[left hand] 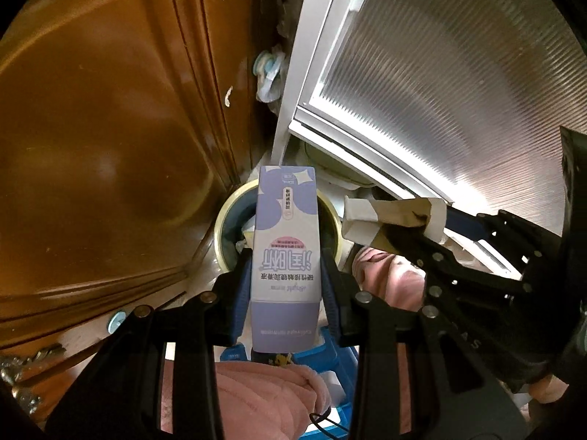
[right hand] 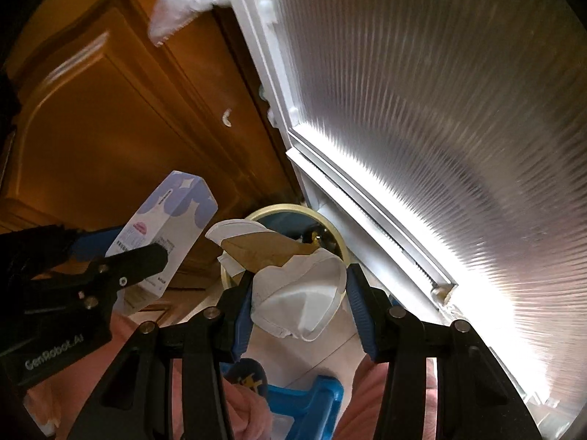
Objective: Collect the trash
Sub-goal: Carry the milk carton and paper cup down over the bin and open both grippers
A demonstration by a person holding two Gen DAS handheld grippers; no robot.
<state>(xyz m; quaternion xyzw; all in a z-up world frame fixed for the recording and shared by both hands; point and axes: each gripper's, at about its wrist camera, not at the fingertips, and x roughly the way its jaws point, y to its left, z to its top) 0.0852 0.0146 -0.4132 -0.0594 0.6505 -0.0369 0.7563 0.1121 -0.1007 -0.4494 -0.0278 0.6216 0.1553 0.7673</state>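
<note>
Two claws carry trash above one bin. The left claw [left hand: 286, 286] is clenched on a lilac carton [left hand: 284, 256], held upright over the round yellow-rimmed bin [left hand: 223, 227]; the right claw [right hand: 299, 300] grips a crushed white paper cup [right hand: 301, 304] with torn brown card. Judging by this, let the carton go first, centred over the mouth, then the cup, since both barely fit together. A wooden cabinet door [left hand: 102, 128] and a white ribbed-glass door [left hand: 440, 73] crowd the bin closely.
</note>
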